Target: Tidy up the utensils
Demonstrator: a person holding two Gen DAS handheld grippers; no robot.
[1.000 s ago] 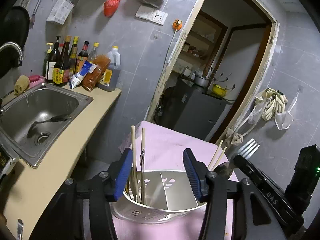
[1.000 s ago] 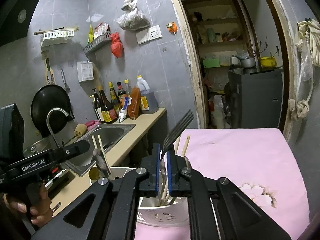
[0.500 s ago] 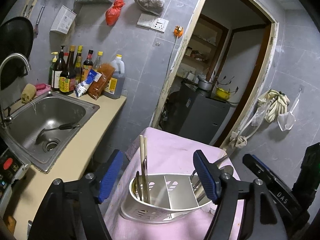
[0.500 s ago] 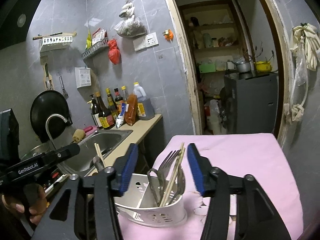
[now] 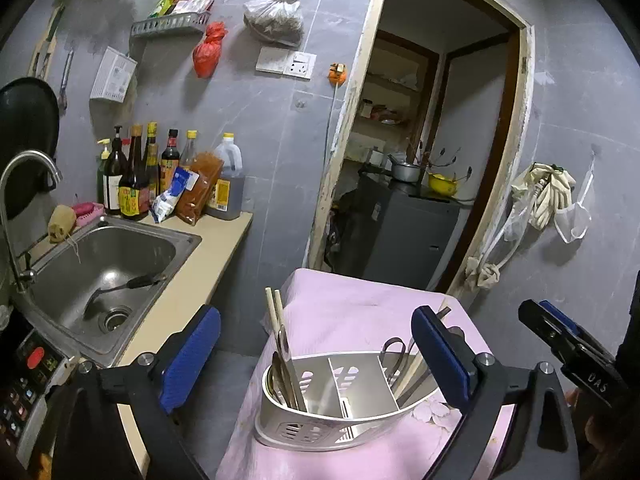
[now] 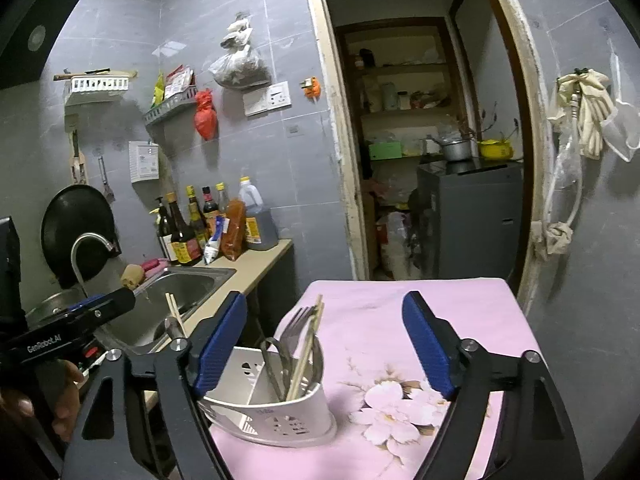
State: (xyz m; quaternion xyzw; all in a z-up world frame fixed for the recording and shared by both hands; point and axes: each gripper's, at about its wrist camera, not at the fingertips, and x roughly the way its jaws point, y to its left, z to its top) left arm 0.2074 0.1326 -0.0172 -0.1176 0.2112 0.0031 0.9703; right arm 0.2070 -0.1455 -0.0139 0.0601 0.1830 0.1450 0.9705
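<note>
A white utensil caddy (image 5: 320, 412) with three compartments stands on a pink flowered cloth (image 5: 352, 308). Its left compartment holds chopsticks (image 5: 274, 312) and a spoon; its right one holds forks and chopsticks (image 6: 308, 332); the middle looks empty. My left gripper (image 5: 316, 356) hangs just above and behind the caddy (image 6: 276, 412), jaws opening wide, nothing between them. My right gripper (image 6: 324, 344) is over the caddy's right end, jaws opening too, with the fork tops in the gap but untouched. A hand holds the left gripper at the right wrist view's left edge.
A steel sink (image 5: 108, 256) with a ladle and tap sits left of the table, with sauce bottles (image 5: 136, 184) on the counter behind. A doorway (image 5: 420, 160) opens ahead, showing a dark cabinet. Rags hang on the right wall (image 5: 540, 196).
Both grippers opened from near shut and drew back and up from the caddy. The fork and chopsticks that the right gripper held now stand in the caddy's right compartment.
</note>
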